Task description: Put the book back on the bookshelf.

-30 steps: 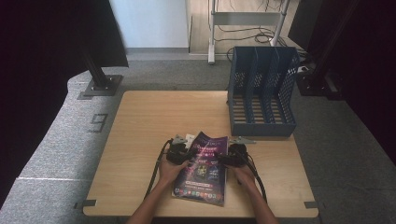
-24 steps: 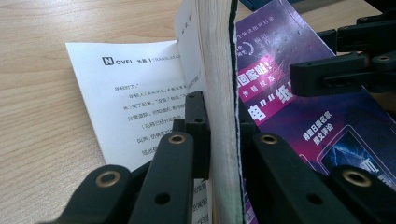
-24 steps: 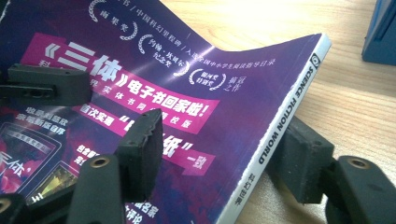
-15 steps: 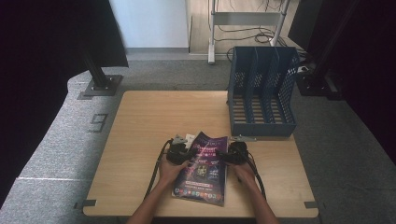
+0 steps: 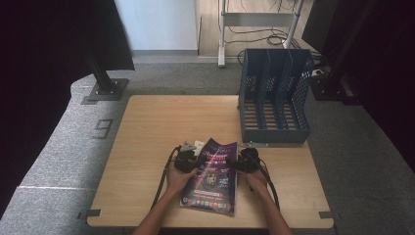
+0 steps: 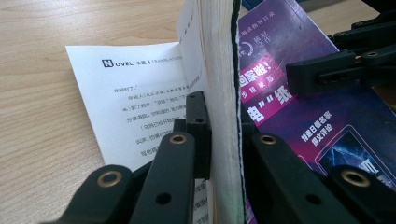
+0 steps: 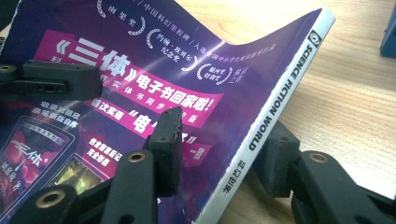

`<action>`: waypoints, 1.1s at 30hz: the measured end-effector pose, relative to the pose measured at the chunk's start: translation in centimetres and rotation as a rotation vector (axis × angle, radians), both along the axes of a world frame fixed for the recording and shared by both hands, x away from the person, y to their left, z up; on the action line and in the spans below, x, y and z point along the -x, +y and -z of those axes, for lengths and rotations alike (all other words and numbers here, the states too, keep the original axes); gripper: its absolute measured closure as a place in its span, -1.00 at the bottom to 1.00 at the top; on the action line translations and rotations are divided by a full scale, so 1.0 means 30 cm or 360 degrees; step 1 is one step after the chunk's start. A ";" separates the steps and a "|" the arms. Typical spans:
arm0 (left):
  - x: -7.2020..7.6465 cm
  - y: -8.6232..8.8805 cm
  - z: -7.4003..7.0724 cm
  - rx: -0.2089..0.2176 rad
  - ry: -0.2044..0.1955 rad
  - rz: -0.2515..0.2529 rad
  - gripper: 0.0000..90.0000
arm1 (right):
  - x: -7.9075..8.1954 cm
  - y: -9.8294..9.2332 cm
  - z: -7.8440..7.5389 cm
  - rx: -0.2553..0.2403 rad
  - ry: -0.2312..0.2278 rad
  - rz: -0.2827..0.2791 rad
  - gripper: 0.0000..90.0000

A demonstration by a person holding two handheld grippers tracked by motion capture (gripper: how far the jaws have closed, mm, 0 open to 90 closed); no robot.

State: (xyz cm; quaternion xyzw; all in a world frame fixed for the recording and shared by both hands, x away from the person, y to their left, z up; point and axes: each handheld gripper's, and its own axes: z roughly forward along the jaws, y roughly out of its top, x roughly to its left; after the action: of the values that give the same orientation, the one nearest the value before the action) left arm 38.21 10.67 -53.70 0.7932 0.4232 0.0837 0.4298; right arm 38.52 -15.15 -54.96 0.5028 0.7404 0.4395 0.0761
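A purple-covered magazine (image 5: 210, 181) lies at the front middle of the wooden table (image 5: 161, 122), and both hands are at its far end. My left gripper (image 5: 198, 161) is shut on the block of pages (image 6: 219, 70), lifted on edge at its left side. One white printed page (image 6: 130, 93) lies flat on the table beside it. My right gripper (image 5: 235, 164) is at the spine (image 7: 275, 107). Its jaws have just been closing, one over the cover (image 7: 140, 70) and one under the spine, with a gap still showing. In the right gripper view, the left gripper's jaw (image 7: 56, 77) rests on the cover.
A blue three-slot file rack (image 5: 276, 98) stands at the table's back right, close behind the right hand. Bare wood stretches across the left and back of the table. Grey carpet and dark stands surround it.
Both hands stay at the magazine; the high view shows no shift in them or in the magazine.
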 end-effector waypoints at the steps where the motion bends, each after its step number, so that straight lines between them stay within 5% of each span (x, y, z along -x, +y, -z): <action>1: 0.000 0.000 0.000 0.0000 -0.0001 0.0001 0.86 | 0.000 -0.001 0.000 -0.0003 0.0003 -0.0002 0.28; 11: 0.005 0.006 -0.004 0.0026 -0.0025 -0.0013 0.87 | 0.009 -0.006 -0.014 -0.0016 -0.0025 -0.0016 0.43; 33: 0.031 0.039 -0.069 0.0189 -0.0136 -0.0011 0.89 | 0.069 -0.010 -0.101 -0.0060 -0.0244 -0.0021 0.51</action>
State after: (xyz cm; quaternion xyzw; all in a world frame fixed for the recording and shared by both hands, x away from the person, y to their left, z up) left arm 37.27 11.86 -51.63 0.7606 0.4115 0.0937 0.4933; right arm 36.45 -15.45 -51.94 0.4642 0.7273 0.4911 0.1200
